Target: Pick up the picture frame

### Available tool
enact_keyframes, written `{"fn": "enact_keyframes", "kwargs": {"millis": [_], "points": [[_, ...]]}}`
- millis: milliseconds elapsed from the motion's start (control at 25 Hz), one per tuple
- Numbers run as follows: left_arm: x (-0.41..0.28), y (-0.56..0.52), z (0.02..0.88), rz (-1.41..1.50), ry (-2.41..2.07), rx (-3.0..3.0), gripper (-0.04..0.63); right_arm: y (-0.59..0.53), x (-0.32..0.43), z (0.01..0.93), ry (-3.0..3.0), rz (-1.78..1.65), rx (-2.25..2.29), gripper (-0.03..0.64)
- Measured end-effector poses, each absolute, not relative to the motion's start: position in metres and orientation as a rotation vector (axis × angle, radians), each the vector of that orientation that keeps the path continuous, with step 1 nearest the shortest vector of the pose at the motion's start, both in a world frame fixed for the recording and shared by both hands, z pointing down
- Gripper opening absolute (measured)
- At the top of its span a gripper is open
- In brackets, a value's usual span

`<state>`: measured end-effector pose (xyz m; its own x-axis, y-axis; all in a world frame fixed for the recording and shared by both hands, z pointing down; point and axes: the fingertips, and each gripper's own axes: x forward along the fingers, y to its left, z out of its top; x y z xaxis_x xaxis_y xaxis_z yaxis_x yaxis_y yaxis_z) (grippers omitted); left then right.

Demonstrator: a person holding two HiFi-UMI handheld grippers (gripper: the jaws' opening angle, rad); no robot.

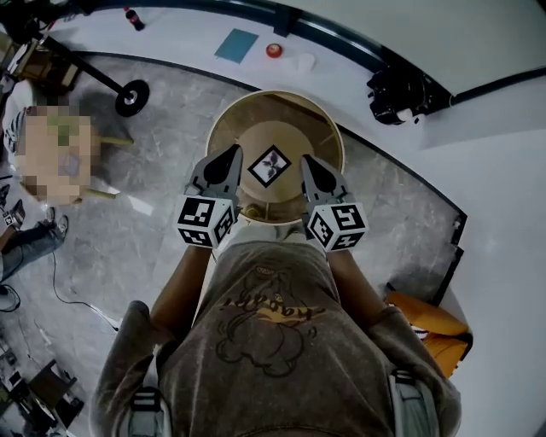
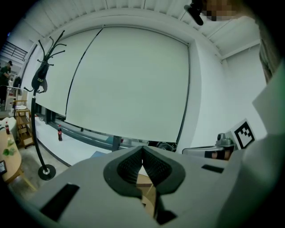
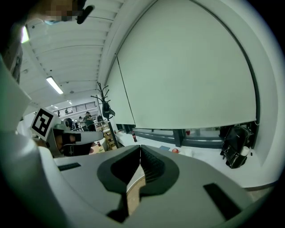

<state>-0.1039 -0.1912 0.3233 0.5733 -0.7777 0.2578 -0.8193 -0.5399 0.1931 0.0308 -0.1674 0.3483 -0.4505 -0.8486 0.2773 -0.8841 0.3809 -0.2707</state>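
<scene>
Round wooden table [image 1: 317,128], picture frame [image 1: 270,165] flat on it, turned diamond-wise

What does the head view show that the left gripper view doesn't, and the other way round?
Only the head view shows the picture frame on the round table. Only the left gripper view shows the hooked top of the coat stand, with something dark hanging on it. Both show the stand's round base, the small bottle and the left gripper, which is shut with nothing in it.
</scene>
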Motion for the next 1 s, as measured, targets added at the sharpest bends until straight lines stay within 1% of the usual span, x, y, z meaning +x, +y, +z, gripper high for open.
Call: {"fn": "enact_keyframes", "kwargs": {"millis": [520,1000], "points": [[-0.09,-0.215,0.32,0.191,-1.315,2.486,0.018,-0.188,0.044,0.347,-2.527,0.587,1.565,0.018],[-0.078,-0.226,0.361,0.252,-1.316,2.459,0.018,-0.203,0.053,0.378,-2.521,0.637,1.474,0.018]]}}
